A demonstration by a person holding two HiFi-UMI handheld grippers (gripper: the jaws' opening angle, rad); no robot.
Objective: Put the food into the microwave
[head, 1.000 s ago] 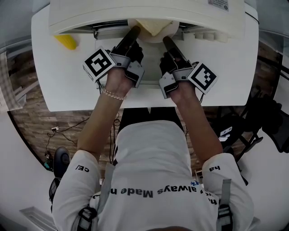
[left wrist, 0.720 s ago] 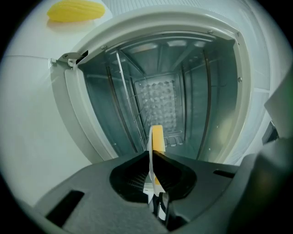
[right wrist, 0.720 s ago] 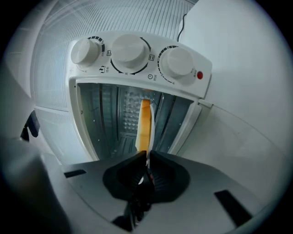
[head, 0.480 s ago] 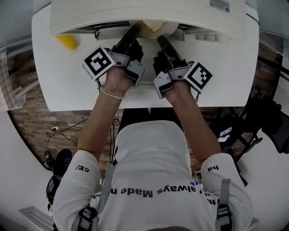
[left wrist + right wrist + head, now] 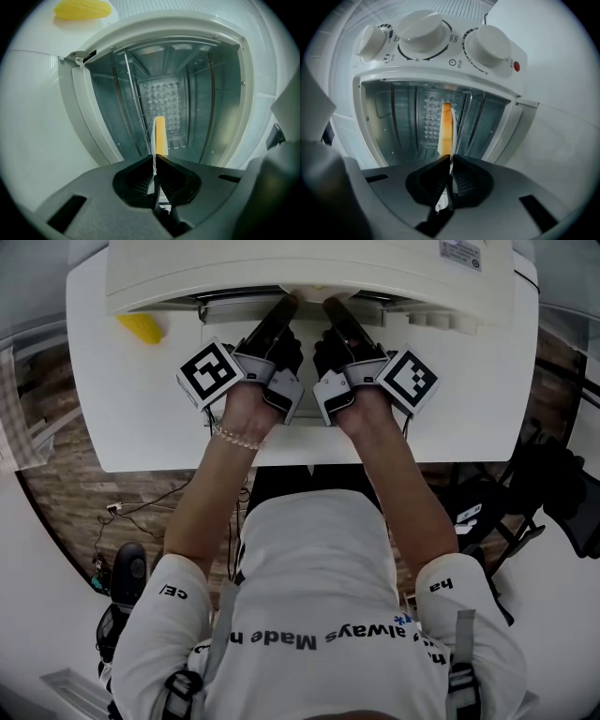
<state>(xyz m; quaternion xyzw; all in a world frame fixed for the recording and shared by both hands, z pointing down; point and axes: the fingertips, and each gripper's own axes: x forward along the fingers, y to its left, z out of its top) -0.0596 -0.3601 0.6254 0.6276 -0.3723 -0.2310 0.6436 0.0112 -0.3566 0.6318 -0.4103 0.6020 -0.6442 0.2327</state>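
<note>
Yellow corn-like item lies on white table; cables on wooden floor.

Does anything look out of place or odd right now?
One thing: a yellow corn-like piece lies loose on the table left of the microwave, not on the plate that the left gripper and right gripper clamp.

The microwave is showing a cream-white shell, a silvery grey cavity and one red lamp. The dark grey left hand-held gripper and right hand-held gripper are each wearing a black-and-white chequered marker cube. The white plate is carrying yellow-orange food. A yellow piece is lying on the white tabletop.
</note>
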